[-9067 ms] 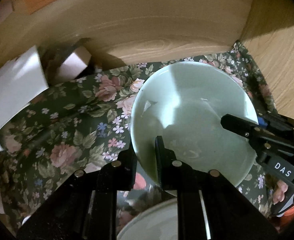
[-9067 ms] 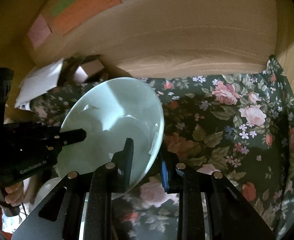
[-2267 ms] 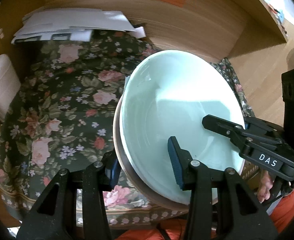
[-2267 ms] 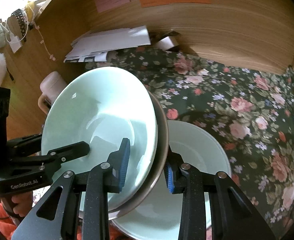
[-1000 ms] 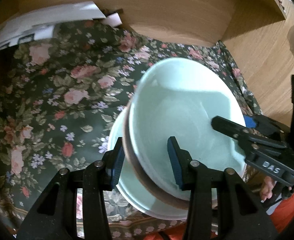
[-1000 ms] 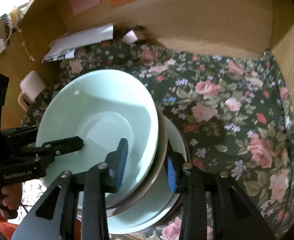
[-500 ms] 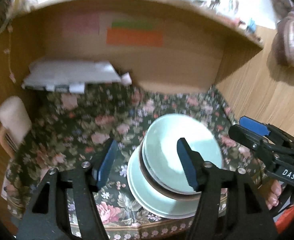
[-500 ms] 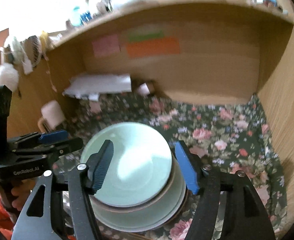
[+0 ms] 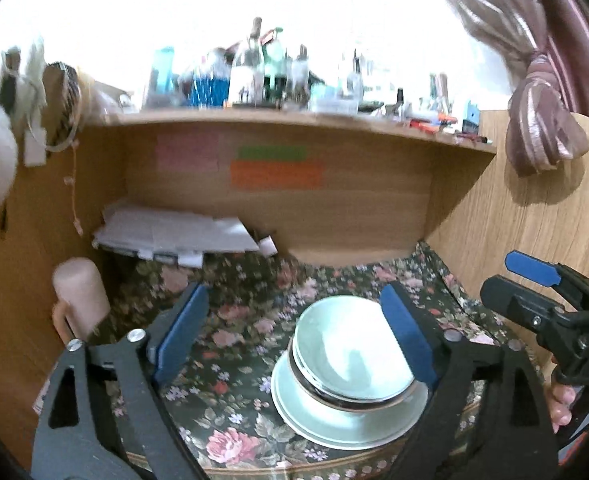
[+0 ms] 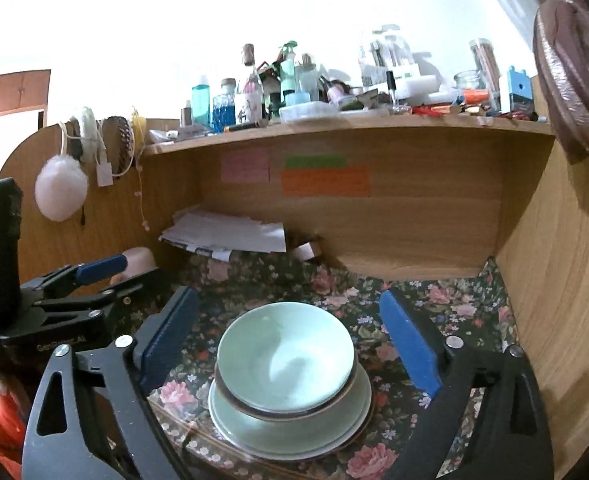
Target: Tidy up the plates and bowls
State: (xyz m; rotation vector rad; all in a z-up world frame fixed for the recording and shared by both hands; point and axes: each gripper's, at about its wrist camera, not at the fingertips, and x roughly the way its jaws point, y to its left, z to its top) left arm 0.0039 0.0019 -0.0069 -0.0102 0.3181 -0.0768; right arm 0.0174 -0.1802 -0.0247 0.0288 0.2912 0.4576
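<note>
A pale green bowl [image 9: 350,356] [image 10: 286,360] sits nested in a brown-rimmed bowl [image 10: 306,412] on a pale green plate [image 9: 314,420] [image 10: 254,436], stacked near the front edge of the flowered cloth [image 9: 234,320]. My left gripper [image 9: 294,336] is open and empty, raised and drawn back from the stack. My right gripper [image 10: 290,336] is open and empty, also held back above the stack. Each gripper shows at the edge of the other's view.
The desk nook has wooden side walls and a back panel with coloured sticky notes [image 10: 322,182]. A pile of papers [image 10: 226,232] lies at the back left. A pink mug [image 9: 80,296] stands at the left. A shelf [image 10: 334,124] above holds several bottles.
Both grippers let go of the nested bowls, which now rest on the plate. Both opened wide and pulled back and up from the stack.
</note>
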